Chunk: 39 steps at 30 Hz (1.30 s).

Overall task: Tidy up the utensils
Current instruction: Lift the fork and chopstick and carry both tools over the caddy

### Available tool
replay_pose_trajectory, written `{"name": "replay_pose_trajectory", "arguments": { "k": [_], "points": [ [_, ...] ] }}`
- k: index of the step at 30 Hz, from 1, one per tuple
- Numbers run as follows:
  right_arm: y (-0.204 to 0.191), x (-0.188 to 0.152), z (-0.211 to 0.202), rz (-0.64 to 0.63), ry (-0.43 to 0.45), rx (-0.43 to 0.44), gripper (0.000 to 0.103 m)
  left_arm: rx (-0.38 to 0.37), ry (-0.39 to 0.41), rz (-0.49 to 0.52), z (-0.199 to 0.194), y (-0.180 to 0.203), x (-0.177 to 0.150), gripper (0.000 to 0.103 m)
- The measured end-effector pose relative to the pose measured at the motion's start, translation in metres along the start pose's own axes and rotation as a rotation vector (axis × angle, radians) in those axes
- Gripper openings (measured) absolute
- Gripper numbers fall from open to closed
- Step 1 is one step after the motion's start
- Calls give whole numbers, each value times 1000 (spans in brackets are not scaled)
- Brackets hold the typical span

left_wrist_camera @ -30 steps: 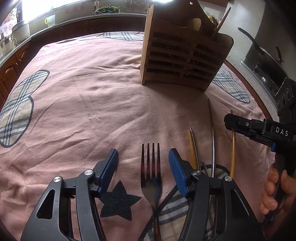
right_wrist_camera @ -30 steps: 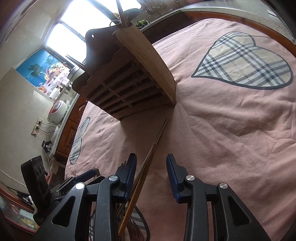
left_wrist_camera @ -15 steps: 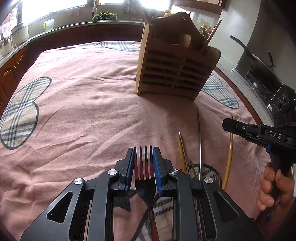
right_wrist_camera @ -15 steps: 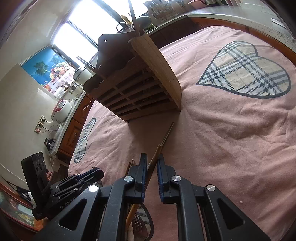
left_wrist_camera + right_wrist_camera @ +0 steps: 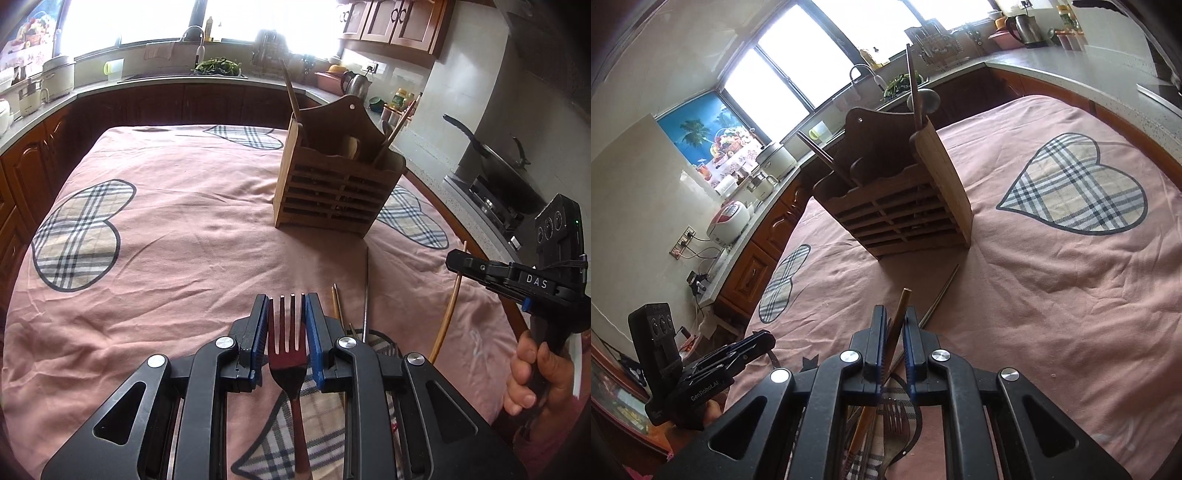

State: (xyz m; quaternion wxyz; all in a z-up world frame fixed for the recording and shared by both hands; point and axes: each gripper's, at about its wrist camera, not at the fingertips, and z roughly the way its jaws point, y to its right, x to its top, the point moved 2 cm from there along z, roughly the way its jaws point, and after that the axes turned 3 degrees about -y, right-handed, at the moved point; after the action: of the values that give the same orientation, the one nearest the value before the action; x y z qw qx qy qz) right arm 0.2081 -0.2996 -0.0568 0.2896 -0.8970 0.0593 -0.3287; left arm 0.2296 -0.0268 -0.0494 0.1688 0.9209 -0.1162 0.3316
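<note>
On the pink cloth [image 5: 177, 258] that covers the tabletop, plaid hearts are sewn to the left and right. At the near edge the left gripper [image 5: 287, 321] is clamped on a fork [image 5: 287, 343], its blue pads pressing the sides of the fork's head, tines pointing away toward the wooden utensil holder [image 5: 332, 199]. The holder stands upright further back on the cloth, already with a few sticks and a spoon poking out of its top. Just right of the fork, a thin metal rod [image 5: 366, 291] and a pair of chopsticks [image 5: 338, 306] lie flat on the cloth. Further right, the right gripper [image 5: 895, 332], held in a person's hand [image 5: 535, 373], is closed on a single wooden chopstick [image 5: 899, 317], which slants up between its pads with its tip clear of the cloth. More cutlery [image 5: 894, 421] lies underneath that gripper.
</note>
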Motion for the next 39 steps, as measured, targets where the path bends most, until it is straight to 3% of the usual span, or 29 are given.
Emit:
{"name": "replay_pose_trajectory", "arguments": {
  "k": [15,39],
  "points": [
    [-23,3,-36,-51,76,19,6,-7,97,5,-43,6,1,18],
    [-39,17,-62,-83,159,39,5,-6,165,16,-61,12,19,16]
  ]
}}
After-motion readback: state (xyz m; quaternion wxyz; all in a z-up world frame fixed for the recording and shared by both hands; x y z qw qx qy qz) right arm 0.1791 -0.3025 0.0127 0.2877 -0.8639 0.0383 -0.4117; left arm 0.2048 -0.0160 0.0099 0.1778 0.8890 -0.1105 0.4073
